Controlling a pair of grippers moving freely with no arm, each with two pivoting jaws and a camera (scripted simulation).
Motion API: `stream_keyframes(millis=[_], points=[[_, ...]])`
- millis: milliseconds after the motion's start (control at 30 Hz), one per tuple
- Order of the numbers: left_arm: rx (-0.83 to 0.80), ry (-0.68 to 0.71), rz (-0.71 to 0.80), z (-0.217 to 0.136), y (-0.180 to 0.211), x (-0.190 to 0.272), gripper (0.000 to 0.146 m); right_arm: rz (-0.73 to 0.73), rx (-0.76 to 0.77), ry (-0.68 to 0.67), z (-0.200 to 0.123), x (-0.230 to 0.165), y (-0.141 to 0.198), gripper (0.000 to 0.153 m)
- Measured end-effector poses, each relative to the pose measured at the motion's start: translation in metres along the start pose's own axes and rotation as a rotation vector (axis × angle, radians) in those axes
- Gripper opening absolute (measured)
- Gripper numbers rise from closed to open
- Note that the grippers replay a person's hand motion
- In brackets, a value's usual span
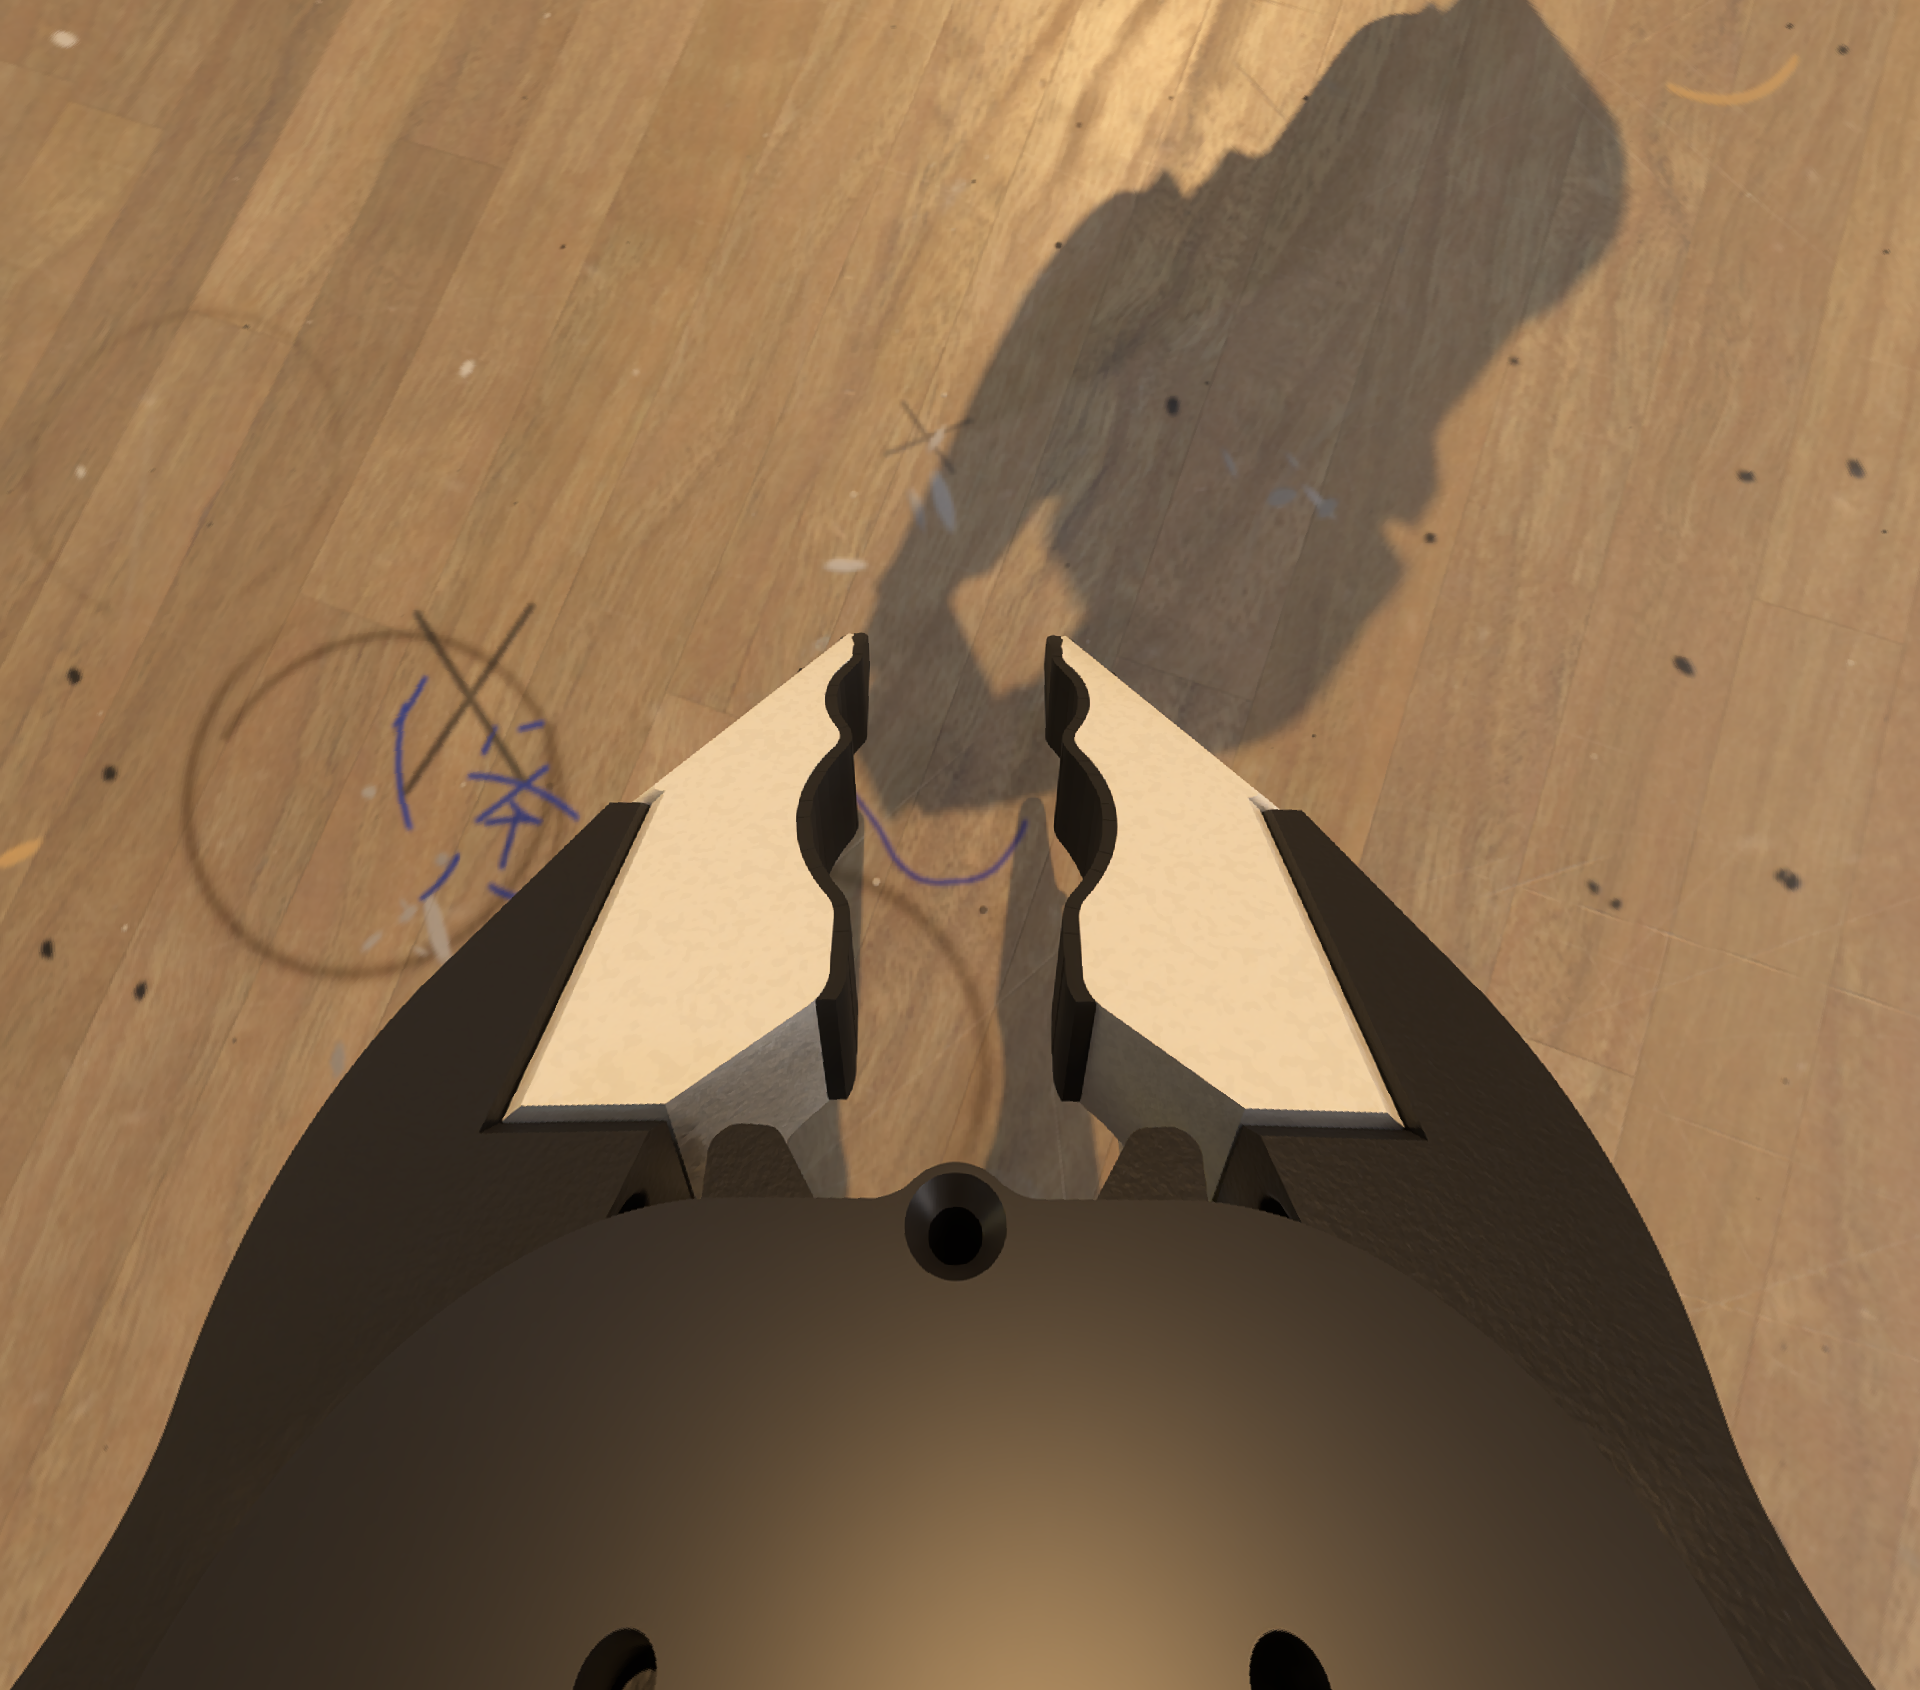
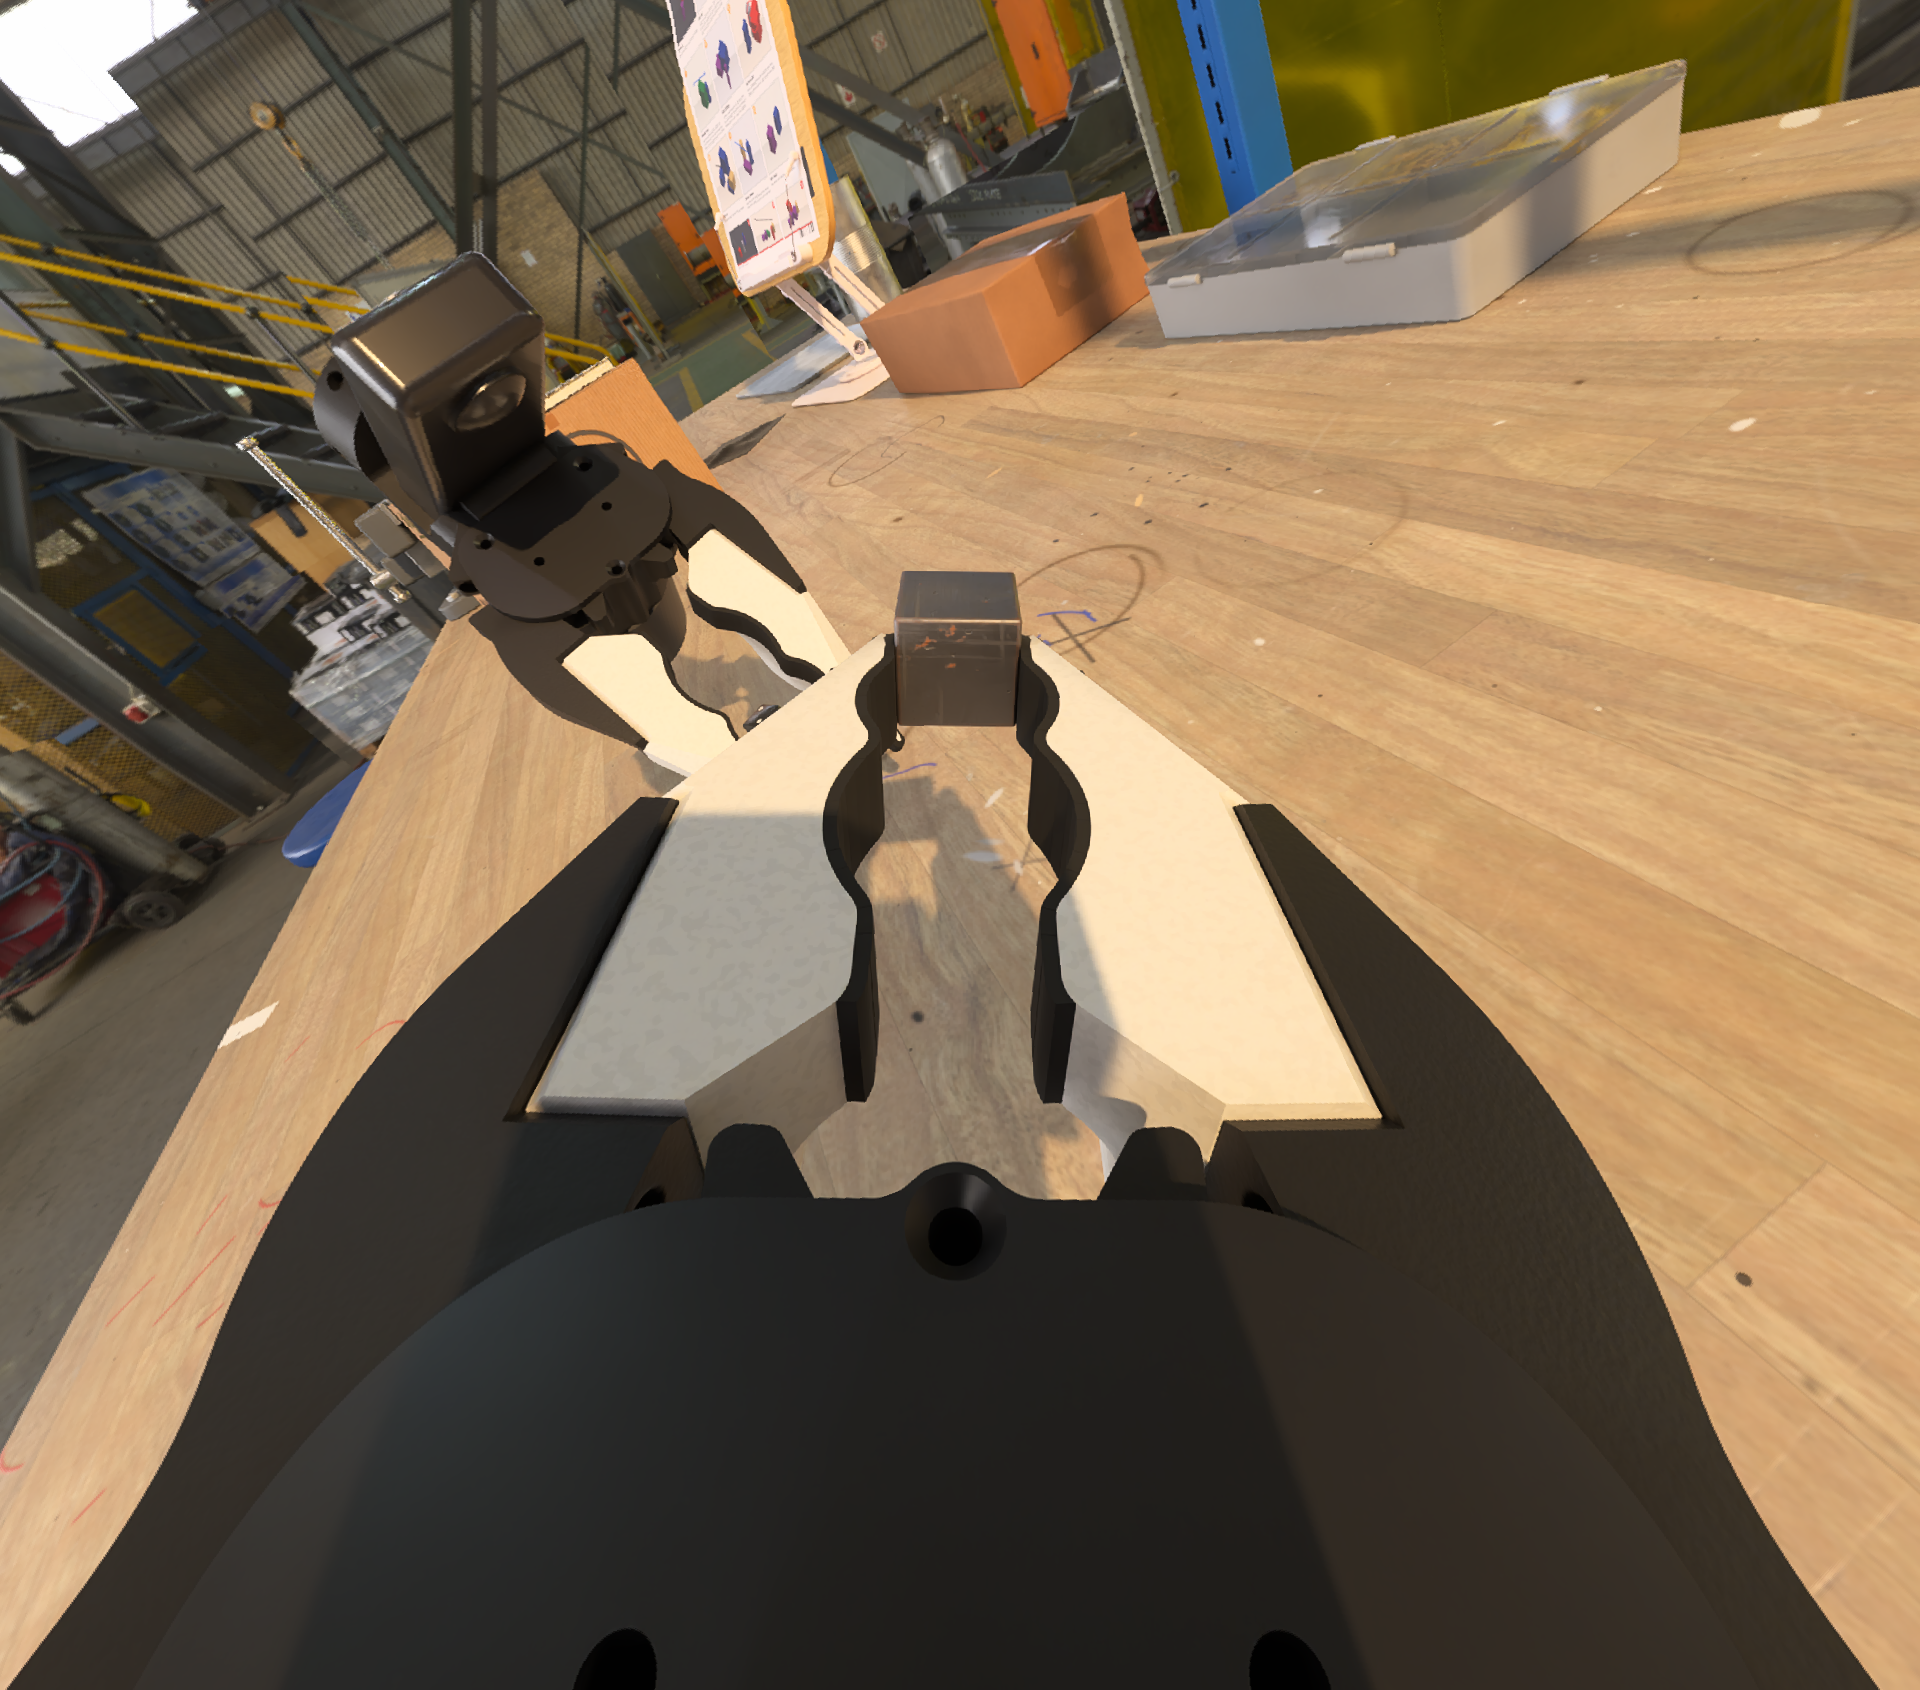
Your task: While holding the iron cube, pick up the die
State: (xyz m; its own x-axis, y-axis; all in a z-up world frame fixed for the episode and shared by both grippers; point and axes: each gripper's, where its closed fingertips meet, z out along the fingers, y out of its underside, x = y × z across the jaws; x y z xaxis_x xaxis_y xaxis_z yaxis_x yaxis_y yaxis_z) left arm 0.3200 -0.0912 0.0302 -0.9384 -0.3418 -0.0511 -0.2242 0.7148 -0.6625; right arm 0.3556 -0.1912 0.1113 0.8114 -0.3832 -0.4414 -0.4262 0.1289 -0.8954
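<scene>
right gripper clamps the iron cube at frame centre. left gripper, fingers apart and empty, points down at bare table. die unseen in either view; its direction cannot be told.

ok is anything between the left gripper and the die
Cannot tell: the die shows in neither view. Ahead of the open left gripper lies only bare table with pen marks and a shadow. The right gripper holds the iron cube.
</scene>
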Motion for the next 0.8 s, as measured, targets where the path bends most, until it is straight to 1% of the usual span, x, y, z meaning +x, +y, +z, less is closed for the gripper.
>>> stream_keyframes(millis=[133,300,800], points=[[0.051,-0.075,-0.017,-0.007,0.009,-0.012,0.032,-0.006,0.007,0.004,-0.001,0.001,-0.001,0.022],[0.094,-0.134,-0.035,-0.027,0.020,-0.022,0.030,-0.021,-0.002,0.015,-0.001,0.002,0.001,0.022],[0.041,-0.249,-0.130,-0.075,0.063,-0.041,0.028,-0.049,-0.037,0.026,0.003,0.002,0.006,0.022]])
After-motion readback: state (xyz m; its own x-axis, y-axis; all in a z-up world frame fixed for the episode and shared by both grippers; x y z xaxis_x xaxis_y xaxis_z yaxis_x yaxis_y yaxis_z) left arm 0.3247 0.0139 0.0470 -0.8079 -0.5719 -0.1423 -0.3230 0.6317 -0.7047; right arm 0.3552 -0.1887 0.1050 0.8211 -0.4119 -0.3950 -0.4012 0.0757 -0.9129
